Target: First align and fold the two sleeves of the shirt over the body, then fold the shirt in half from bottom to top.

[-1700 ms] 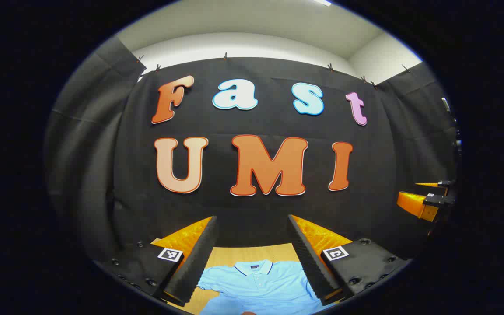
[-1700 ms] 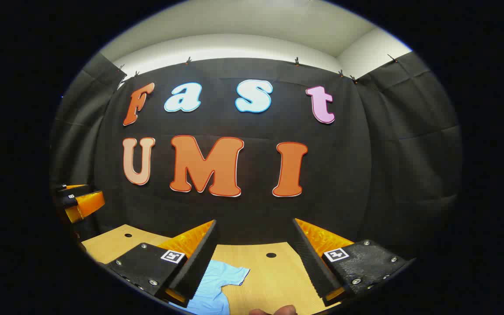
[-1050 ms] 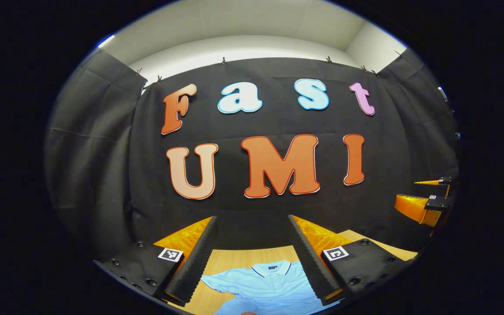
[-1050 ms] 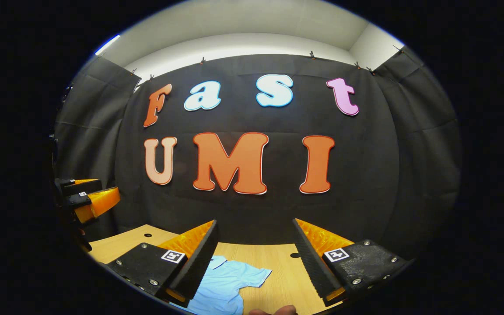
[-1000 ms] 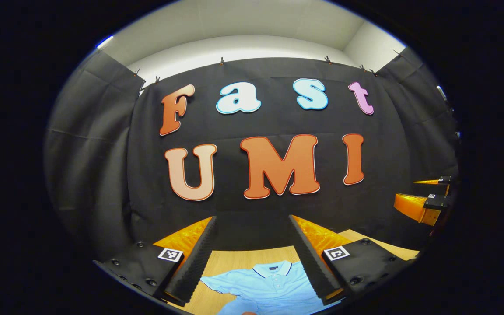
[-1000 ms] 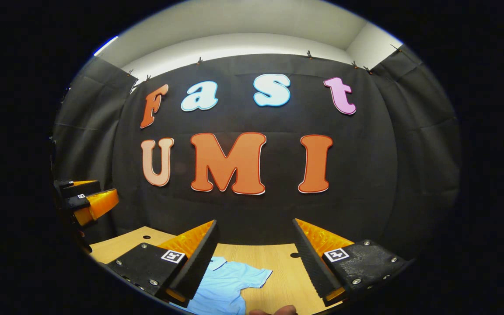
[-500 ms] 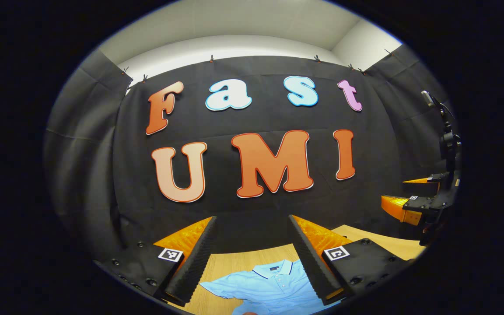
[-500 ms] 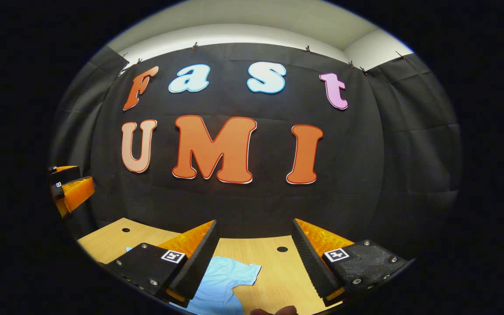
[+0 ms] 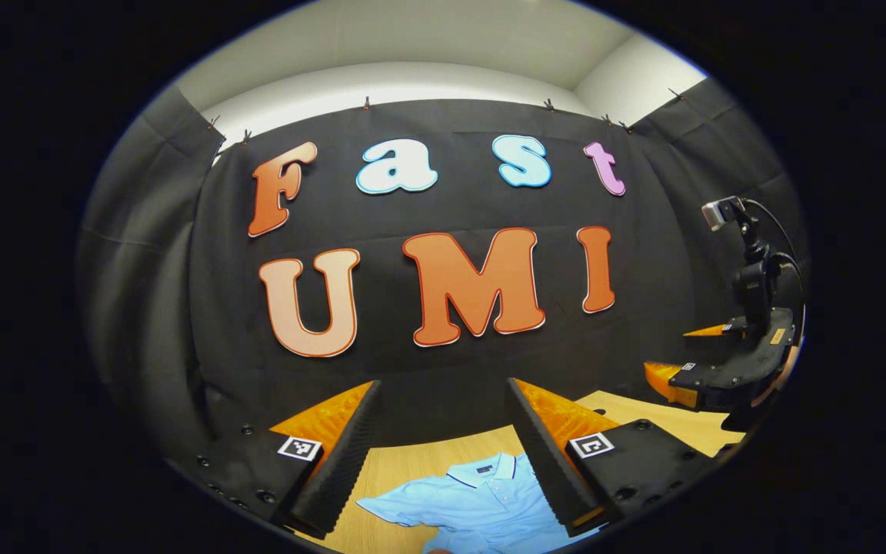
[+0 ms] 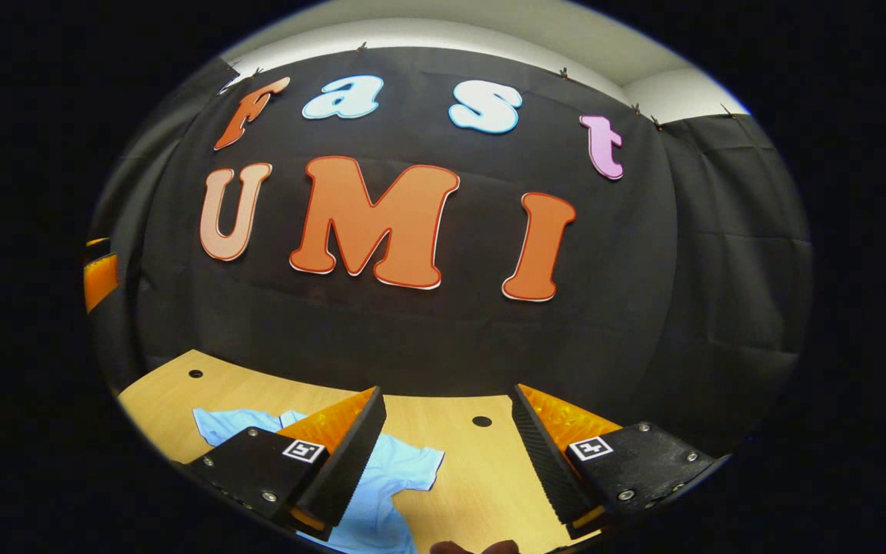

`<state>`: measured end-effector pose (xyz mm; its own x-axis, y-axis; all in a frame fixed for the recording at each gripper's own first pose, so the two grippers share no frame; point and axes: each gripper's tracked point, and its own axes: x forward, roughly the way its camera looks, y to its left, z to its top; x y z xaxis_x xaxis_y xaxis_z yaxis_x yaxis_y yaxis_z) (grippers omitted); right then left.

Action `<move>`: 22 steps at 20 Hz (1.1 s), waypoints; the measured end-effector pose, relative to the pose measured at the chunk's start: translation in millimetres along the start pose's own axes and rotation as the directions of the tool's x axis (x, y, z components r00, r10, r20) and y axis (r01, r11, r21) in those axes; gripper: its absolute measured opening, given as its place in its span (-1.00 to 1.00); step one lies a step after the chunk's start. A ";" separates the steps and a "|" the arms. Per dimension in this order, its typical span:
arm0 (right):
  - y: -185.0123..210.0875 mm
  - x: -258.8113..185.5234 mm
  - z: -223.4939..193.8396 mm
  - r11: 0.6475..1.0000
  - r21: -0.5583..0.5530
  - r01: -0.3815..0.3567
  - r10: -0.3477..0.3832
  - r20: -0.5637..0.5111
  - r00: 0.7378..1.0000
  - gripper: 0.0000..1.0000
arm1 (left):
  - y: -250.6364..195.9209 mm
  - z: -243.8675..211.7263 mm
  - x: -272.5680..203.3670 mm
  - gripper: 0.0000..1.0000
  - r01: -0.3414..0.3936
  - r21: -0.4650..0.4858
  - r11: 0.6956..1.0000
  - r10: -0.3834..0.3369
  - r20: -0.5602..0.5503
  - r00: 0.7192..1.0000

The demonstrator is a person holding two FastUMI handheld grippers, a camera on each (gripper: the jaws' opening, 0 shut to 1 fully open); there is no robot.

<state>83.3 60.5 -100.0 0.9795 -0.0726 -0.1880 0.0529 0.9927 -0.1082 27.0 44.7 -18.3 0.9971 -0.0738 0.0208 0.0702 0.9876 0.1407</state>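
We have the left gripper [image 9: 443, 431] held above the worktop [image 9: 404, 465], fingers [image 9: 339, 454] wide apart with nothing between them. Same for the right gripper [image 10: 447, 442]: fingers [image 10: 347, 458] spread, nothing clamped.

The shirt [image 9: 466, 504], a light blue polo, lies flat on the worktop at the bottom centre of the left gripper view. Its collar [image 9: 489, 468] points toward the black cloth wall [image 9: 443, 362], with a dark trim line along it and a button placket below. One short sleeve [image 9: 389, 504] spreads out to the lower left of that frame; the shirt's right side is hidden behind our right-hand finger there. The lower body of the shirt runs off the bottom edge.

In the right gripper view the shirt [image 10: 381, 492] sits at lower left, partly behind the left-hand finger. One sleeve [image 10: 416, 465] sticks out toward frame centre, and another patch of blue fabric [image 10: 224, 423] shows left of the finger. Both sleeves look unfolded, spread away from the body.

There is a small dark hole [image 10: 481, 421] in the worktop [image 10: 474, 477] between the right gripper's fingers, and another hole [image 10: 195, 374] at mid-left.

The right gripper [image 9: 681, 369] also shows at the right edge of the left gripper view, above the worktop, with a black mount and cable [image 9: 754, 269] above it. Neither gripper is touching the shirt.
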 end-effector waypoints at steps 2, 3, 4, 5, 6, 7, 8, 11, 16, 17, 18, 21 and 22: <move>0.2 13.8 -7.9 1.000 0.010 -0.017 0.017 -0.021 1.000 0.99 | 1.6 -0.2 3.0 1.00 -0.032 -0.001 0.999 0.032 0.000 0.999; -1.4 21.3 -13.4 1.000 0.018 -0.023 0.024 -0.036 0.999 0.99 | 1.4 2.5 4.2 1.00 -0.045 0.000 0.999 0.045 0.005 0.999; -1.4 28.6 -18.6 0.999 0.025 -0.031 0.033 -0.053 0.998 0.99 | 0.4 6.3 6.0 1.00 -0.058 0.006 0.998 0.058 0.015 0.998; -0.5 36.3 -25.5 0.999 0.028 -0.042 0.044 -0.073 0.996 0.99 | 0.8 10.3 7.6 1.00 -0.073 0.013 0.997 0.073 0.022 0.997; -0.2 44.2 -32.1 0.998 0.025 -0.054 0.056 -0.092 0.994 0.99 | 0.2 11.9 7.8 1.00 -0.088 0.020 0.996 0.087 0.027 0.996; -1.1 50.7 -38.7 0.998 0.017 -0.060 0.062 -0.114 0.992 0.99 | 0.0 12.6 9.6 1.00 -0.101 0.027 0.995 0.100 0.026 0.995; -2.3 57.5 -44.8 0.998 0.009 -0.064 0.065 -0.132 0.989 0.99 | -1.7 12.5 11.5 1.00 -0.114 0.032 0.993 0.114 0.025 0.993; -2.7 75.2 -64.6 0.996 0.021 -0.085 0.087 -0.191 0.978 0.99 | -5.5 12.6 15.5 1.00 -0.138 0.039 0.990 0.138 0.022 0.990; 8.1 102.5 -102.4 0.990 0.049 -0.131 0.140 -0.307 0.941 0.99 | -3.4 8.3 22.0 1.00 -0.173 0.043 0.984 0.173 0.007 0.985; 13.5 106.3 -111.7 0.987 0.061 -0.149 0.161 -0.334 0.929 0.99 | -1.9 5.5 21.4 1.00 -0.184 0.043 0.982 0.184 -0.004 0.983; 15.2 110.2 -120.7 0.986 0.069 -0.155 0.170 -0.363 0.916 0.99 | 0.4 1.9 23.1 1.00 -0.197 0.044 0.979 0.197 -0.012 0.980; 21.9 117.6 -142.2 0.982 0.088 -0.164 0.186 -0.421 0.888 0.99 | 5.1 -1.7 20.9 1.00 -0.232 0.050 0.971 0.234 -0.030 0.972; 23.3 120.9 -148.1 0.982 0.088 -0.166 0.188 -0.437 0.880 0.99 | 5.8 -5.2 20.6 1.00 -0.243 0.051 0.969 0.245 -0.040 0.969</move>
<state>174.1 60.6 -269.7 0.7865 0.0807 -0.6124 -0.0936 0.9955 0.0110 48.0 49.6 -22.2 0.9843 0.1761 0.0154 -0.1759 0.9674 0.1819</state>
